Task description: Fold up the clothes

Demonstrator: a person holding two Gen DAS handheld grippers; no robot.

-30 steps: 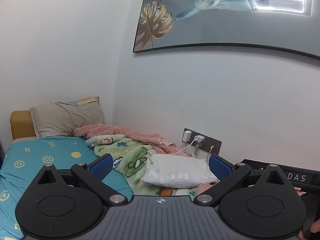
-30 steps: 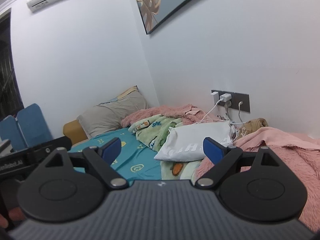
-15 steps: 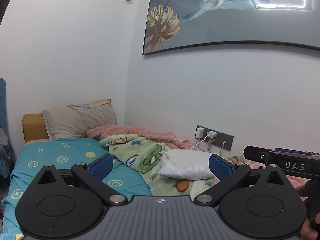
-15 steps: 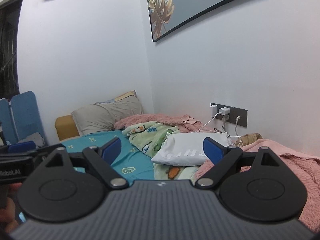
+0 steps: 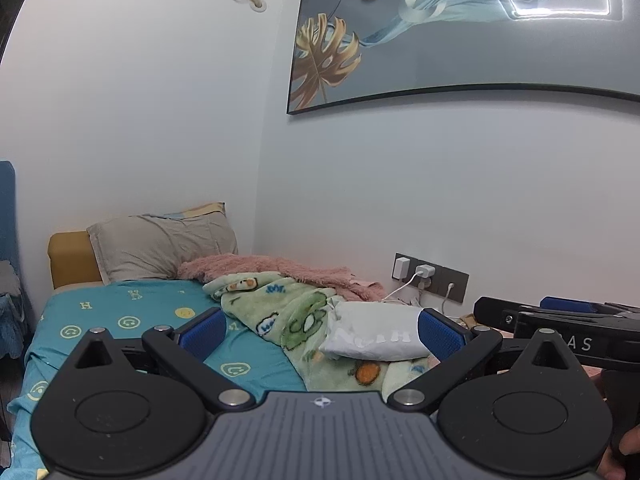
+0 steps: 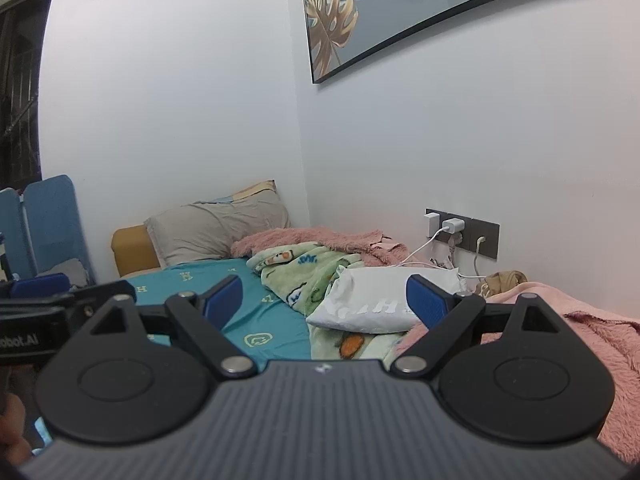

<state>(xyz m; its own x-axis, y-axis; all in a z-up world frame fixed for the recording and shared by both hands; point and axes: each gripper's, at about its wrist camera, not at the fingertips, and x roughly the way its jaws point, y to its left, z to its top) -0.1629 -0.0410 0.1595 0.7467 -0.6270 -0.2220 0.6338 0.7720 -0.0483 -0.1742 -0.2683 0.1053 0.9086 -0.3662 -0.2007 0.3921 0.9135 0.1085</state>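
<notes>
On the bed [image 5: 120, 312] lies a white bag [image 5: 376, 334]; both grippers' [image 5: 322, 326] [image 6: 324, 300] fingers spread wide, empty.

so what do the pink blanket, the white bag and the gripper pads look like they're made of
Pink blanket: probably plush fleece, matte, with a shaggy, fuzzy pile.
White bag: looks like thin plastic film, slightly glossy, with sharp crinkles and faint lettering.
Pads: likely blue rubber, matte, with a fine dotted grip texture; the exact material is uncertain.

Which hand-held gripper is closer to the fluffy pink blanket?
Right. The right hand-held gripper hangs open beside the pink blanket; the left hand-held gripper, open too, hangs farther away, over the teal sheet.
</notes>
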